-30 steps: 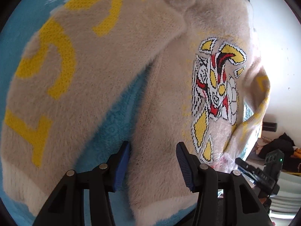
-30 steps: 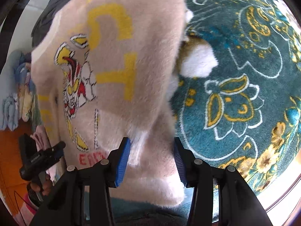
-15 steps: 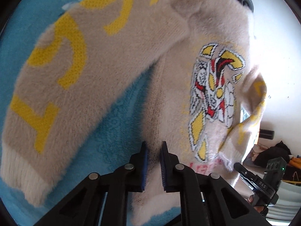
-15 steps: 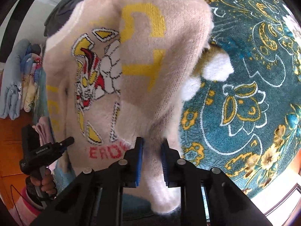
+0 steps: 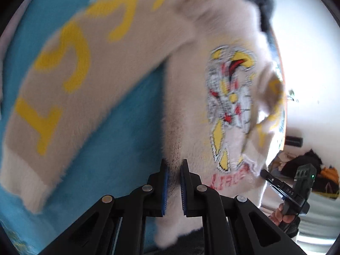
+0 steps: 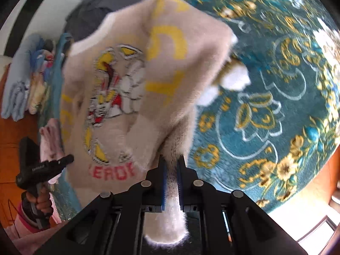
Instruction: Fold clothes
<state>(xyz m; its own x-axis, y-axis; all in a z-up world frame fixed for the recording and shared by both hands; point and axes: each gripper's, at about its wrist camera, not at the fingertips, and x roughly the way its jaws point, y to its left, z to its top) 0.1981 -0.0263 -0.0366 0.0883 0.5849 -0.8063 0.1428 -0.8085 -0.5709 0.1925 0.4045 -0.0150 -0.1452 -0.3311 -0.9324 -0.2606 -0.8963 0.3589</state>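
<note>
Surface: a teal rug (image 6: 265, 110) with gold and white flowers covers the work area; wood floor shows at its edges, and a stack of folded pale clothes (image 6: 25, 85) lies at the far left of the right wrist view.

Garment: a fluffy beige sweater (image 5: 191, 97) with yellow letters, a cartoon figure on the chest and red lettering near the hem. It sits on the rug, bunched, with its bottom edge lifted.

Left gripper (image 5: 173, 182): clamped on the sweater's hem edge; fabric fills the narrow gap between the blue pads, and a white ribbed bit hangs below them.

Right gripper (image 6: 171, 180): also pinching the hem, at the other bottom corner, with a tuft of white ribbing hanging beneath the pads.

Sleeves: one sleeve (image 5: 63, 97) stretches out to the side, its white cuff loose over the rug. The other lies draped across the chest design in the right wrist view.

Progress: early, by my judgement. The hem is gripped at both corners, but no neat fold shows; sleeves and body still look unfolded.

Sharpness: both views are blurred, so fine detail is unclear.
</note>
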